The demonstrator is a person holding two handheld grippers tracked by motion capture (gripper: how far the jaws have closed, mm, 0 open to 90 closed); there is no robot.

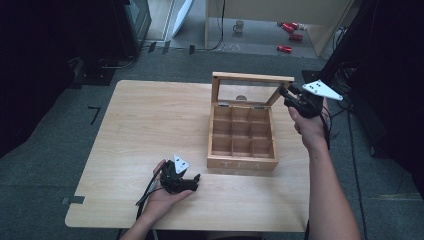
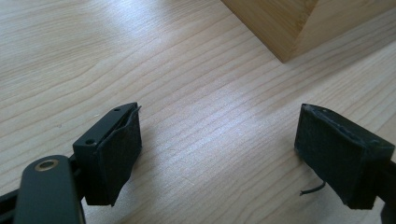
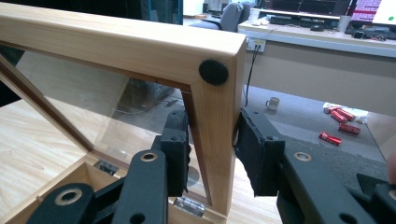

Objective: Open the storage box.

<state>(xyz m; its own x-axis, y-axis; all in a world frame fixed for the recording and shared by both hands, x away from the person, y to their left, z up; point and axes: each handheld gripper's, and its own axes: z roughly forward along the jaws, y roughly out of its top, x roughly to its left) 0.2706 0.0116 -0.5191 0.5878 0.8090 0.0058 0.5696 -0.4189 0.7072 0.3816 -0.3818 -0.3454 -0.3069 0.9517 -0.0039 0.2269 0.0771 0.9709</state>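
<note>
At the centre right of the high view, a wooden tea box [image 1: 242, 140] stood on the light wooden table [image 1: 145, 125], with its hinged lid [image 1: 250, 87] raised upright at the back. The nine compartments inside looked empty. The lid was a wood frame around a clear pane, which is probably glass or plastic, so I judged it the fragile part.

The right gripper [image 1: 292, 97] was at the right edge of that lid, in the upper right of the frame. In the right gripper view its two jaws stood on both sides of the frame's side rail [image 3: 217, 140], one inside by the pane and one outside. They were very close to the wood, but I could not tell if they really pressed it.

The left gripper [image 1: 192, 180] rested low on the table in the person's left hand [image 1: 162, 197], at the lower centre of the high view, near the front left corner of the box. In the left gripper view its jaws were wide apart with nothing between them, above bare table.

The box seemed stiff and rather light, so it may slide when the lid is pushed. The rail, not the pane, was the right place to take hold.
</note>
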